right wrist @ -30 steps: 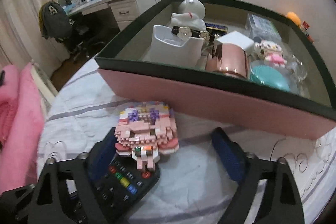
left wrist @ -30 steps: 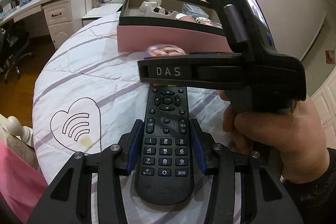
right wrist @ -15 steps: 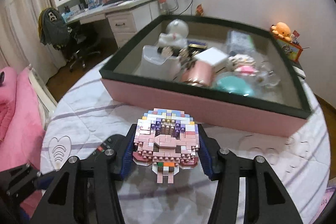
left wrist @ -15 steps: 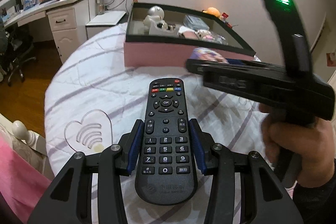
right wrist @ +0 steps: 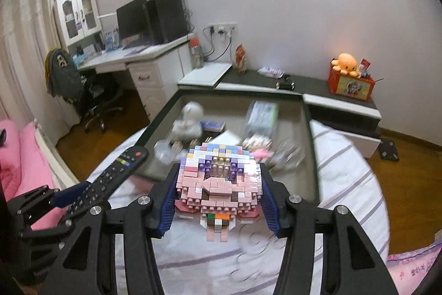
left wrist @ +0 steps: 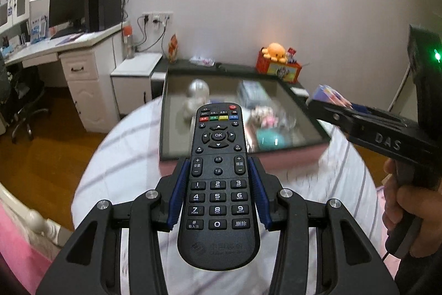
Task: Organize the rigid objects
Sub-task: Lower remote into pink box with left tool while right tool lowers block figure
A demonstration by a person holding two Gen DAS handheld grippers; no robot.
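Note:
My left gripper is shut on a black remote control and holds it in the air above the bed, short of the box. The remote also shows in the right wrist view. My right gripper is shut on a pink brick-built figure, lifted above the bed in front of the box; it shows at the right of the left wrist view. The pink box with a dark rim lies ahead, holding a white figurine and several small items.
The round bed has a white cover with purple stripes. A low dark cabinet with an orange plush stands behind the box. A white desk and office chair stand far left. Pink bedding lies left.
Both grippers have risen well above the bed with their loads. The right gripper closed on the brick figure and lifted it. The box now appears from above.

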